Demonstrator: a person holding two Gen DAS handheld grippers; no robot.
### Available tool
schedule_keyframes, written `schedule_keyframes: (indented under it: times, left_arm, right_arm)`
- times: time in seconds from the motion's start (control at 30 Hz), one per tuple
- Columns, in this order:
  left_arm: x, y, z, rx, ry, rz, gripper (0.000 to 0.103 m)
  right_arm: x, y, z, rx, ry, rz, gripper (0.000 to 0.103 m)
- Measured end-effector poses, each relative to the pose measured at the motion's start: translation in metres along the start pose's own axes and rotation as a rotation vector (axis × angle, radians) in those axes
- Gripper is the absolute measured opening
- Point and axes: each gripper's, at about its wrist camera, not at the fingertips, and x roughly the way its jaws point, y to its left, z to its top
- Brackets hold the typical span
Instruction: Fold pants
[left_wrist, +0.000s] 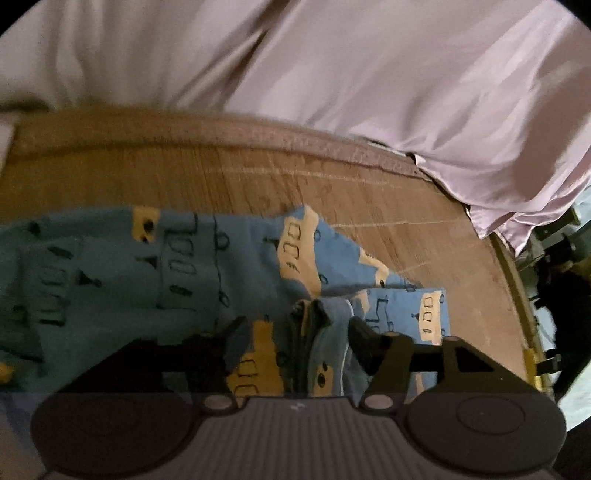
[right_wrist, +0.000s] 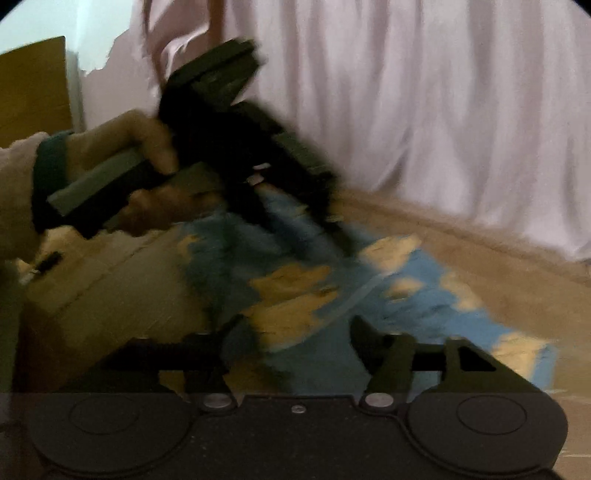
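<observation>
Your pictures are dim, with deep shadow on the near left. Your right wrist view is heavily smeared by motion blur; your left wrist view is sharper but soft. Fisheye bending curves edges, corners go black.

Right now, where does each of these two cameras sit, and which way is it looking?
Left wrist view: sits on the left gripper, looking along its jaws, open around a bunched fold of the pants, across the table toward a pale curtain.
Right wrist view: sits on the right gripper, jaws open over the pants, facing the left gripper and the hand holding it; blurred.
Both share the pants, table, curtain.
</observation>
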Motion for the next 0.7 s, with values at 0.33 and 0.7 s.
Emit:
schedule_keyframes:
  times: [0.33,0.7]
  left_arm:
    - [0.006,-0.047,-0.052,0.158,-0.042,0.355,0.093]
    - [-0.023,-0.048,-0.084,0.089,-0.117,0.551,0.101]
  right_arm:
    - [0.0,-0.083,-0.016,-0.001,0.03,-0.429,0.097]
    - [0.005,-0.115,-0.012,0.056,0.047,-0.58,0.099]
